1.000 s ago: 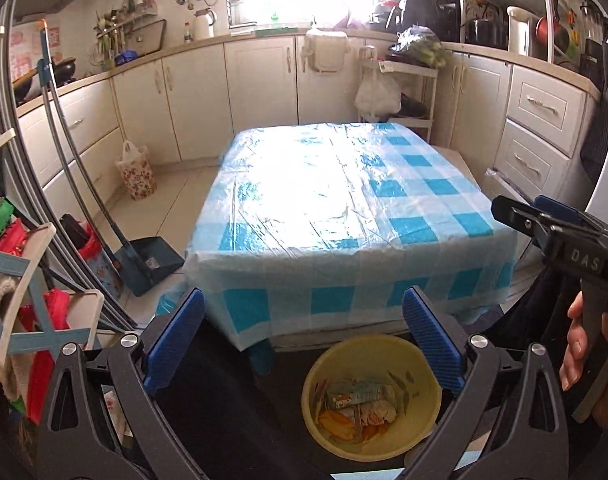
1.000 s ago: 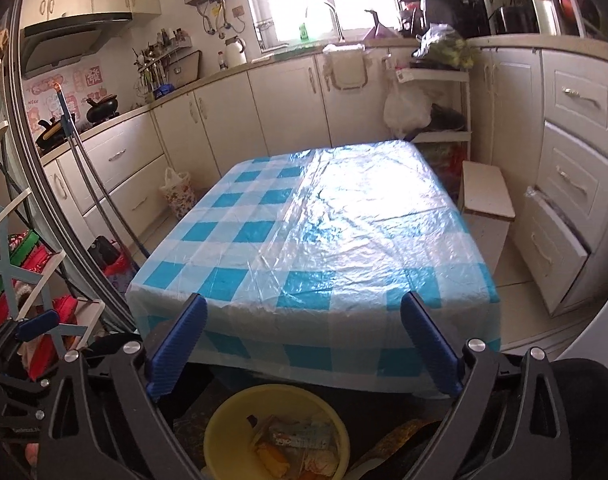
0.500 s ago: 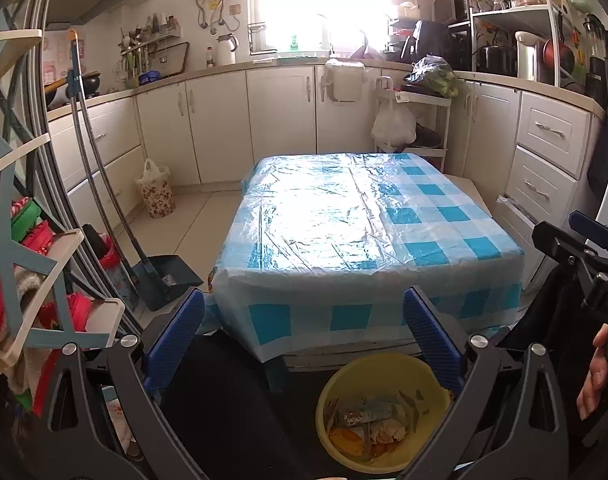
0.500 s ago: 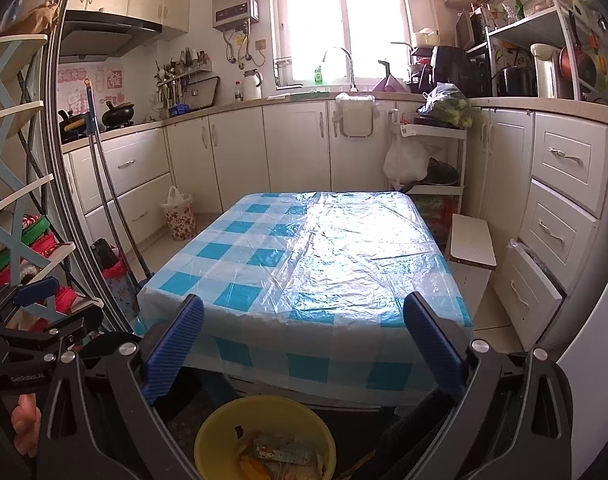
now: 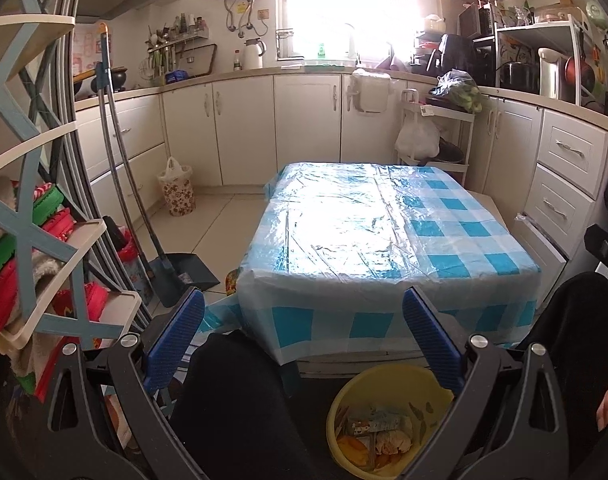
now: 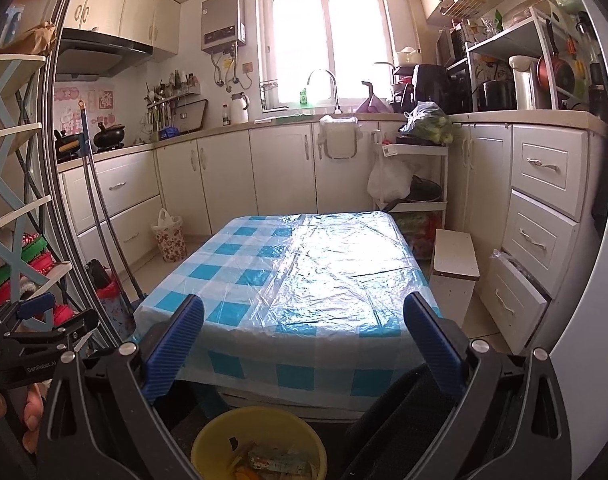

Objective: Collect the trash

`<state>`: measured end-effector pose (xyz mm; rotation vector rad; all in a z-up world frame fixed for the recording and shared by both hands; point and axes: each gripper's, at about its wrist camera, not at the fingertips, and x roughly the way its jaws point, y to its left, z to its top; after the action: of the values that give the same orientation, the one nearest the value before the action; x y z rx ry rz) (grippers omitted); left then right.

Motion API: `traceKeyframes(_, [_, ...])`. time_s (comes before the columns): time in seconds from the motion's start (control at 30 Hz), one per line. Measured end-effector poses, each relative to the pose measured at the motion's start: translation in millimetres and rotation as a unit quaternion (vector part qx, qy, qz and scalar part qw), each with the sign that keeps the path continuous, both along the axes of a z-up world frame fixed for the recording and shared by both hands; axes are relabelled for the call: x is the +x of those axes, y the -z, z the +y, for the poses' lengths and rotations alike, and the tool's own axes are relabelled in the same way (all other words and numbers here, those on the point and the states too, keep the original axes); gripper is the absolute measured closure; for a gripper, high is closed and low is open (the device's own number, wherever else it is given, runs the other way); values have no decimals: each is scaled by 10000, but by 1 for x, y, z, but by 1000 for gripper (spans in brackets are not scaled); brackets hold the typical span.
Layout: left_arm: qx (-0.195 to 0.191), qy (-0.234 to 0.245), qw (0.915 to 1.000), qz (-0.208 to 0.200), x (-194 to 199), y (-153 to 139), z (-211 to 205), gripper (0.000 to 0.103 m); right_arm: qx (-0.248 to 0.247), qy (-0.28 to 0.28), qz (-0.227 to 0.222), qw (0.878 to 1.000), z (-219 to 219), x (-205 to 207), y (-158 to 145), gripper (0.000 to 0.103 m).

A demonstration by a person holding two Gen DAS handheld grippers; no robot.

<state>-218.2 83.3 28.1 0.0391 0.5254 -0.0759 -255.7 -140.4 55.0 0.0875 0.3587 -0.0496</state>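
Left gripper (image 5: 303, 336) sat with its blue pads spread wide, nothing between them; right gripper (image 6: 303, 336) was the same, jaws apart and empty. Directly below and just ahead of both sets of fingers sat the yellow bin (image 5: 388, 420), on the floor between the person's dark-clothed knees (image 5: 231, 400). The trash (image 5: 374, 432) was already inside it: wrappers, crumpled paper, something orange (exact items too small to tell). Further ahead of the tips, the table with the blue-checked plastic cover (image 5: 384, 240) showed nothing on top. Judgement: collection looked essentially done, with the trash in the bin and no loose item visible on the cover or the floor nearby; what was left, if anything, was out of frame. View differences: the left wrist view showed most of the bin's contents and the dustpan (image 5: 183, 272) off to the left of the fingers, plus a sliver of the right gripper at the far right edge. The right wrist view caught only the bin's far rim (image 6: 259, 420), but showed the left gripper's body at lower left, a white stool (image 6: 454, 268) right of the table, and an ajar lower drawer (image 6: 516, 300).
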Motion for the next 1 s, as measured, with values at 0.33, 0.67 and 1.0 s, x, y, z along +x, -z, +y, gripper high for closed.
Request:
traceKeyframes(0.33, [-70,-149,9998,-84,-3,-3,7,7,69,44,21,10000,-1,0,2,7])
traceKeyframes(0.67, [-99,-263,9995,-134,-4,-6,14,7,98,44,50,9999,-1,1,2,7])
traceKeyframes(1.0, [-45,-298,9992,-270,-8,-9,15,7,93,27,58,9999,0,2,4,7])
